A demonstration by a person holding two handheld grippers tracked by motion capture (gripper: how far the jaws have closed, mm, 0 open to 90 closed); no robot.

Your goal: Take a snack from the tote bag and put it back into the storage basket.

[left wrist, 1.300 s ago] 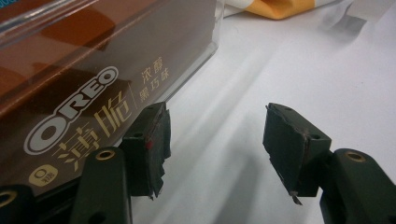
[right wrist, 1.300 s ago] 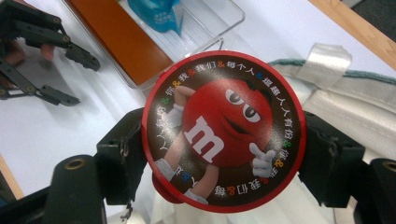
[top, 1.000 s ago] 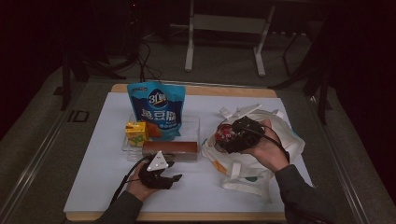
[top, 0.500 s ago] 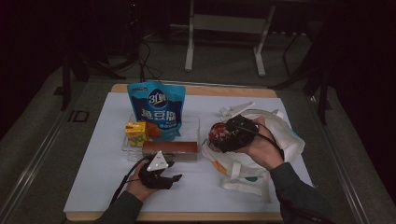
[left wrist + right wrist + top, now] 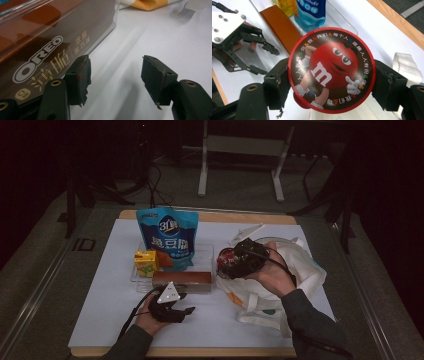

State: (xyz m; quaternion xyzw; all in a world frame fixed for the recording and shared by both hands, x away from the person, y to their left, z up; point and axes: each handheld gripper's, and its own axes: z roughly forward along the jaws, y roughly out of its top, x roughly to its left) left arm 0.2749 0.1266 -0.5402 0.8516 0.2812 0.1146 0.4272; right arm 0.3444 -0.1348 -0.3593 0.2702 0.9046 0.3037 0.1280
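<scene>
A round red M&M's tin (image 5: pixel 332 70) with a cartoon lid sits squeezed between my right gripper's (image 5: pixel 331 86) two jaws. In the high view the right gripper (image 5: pixel 235 266) holds the tin (image 5: pixel 225 257) above the table, between the white tote bag (image 5: pixel 300 270) and the clear tray (image 5: pixel 207 251). My left gripper (image 5: pixel 184 303) rests on the white table near the front edge, just in front of the brown Oreo box (image 5: pixel 182 279). In the left gripper view its jaws (image 5: pixel 116 72) stand open with nothing between them, and the Oreo box (image 5: pixel 45 50) lies beside the left jaw.
A blue snack pouch (image 5: pixel 167 237) stands upright in the tray, with a yellow juice carton (image 5: pixel 146 261) beside it. The tote bag lies crumpled at the right. The right gripper view also shows the left gripper (image 5: pixel 268 62) on the white table sheet (image 5: pixel 110 295).
My right gripper has carried the M&M's tin a little to the left, off the bag and toward the tray. The left gripper has stayed where it was.
</scene>
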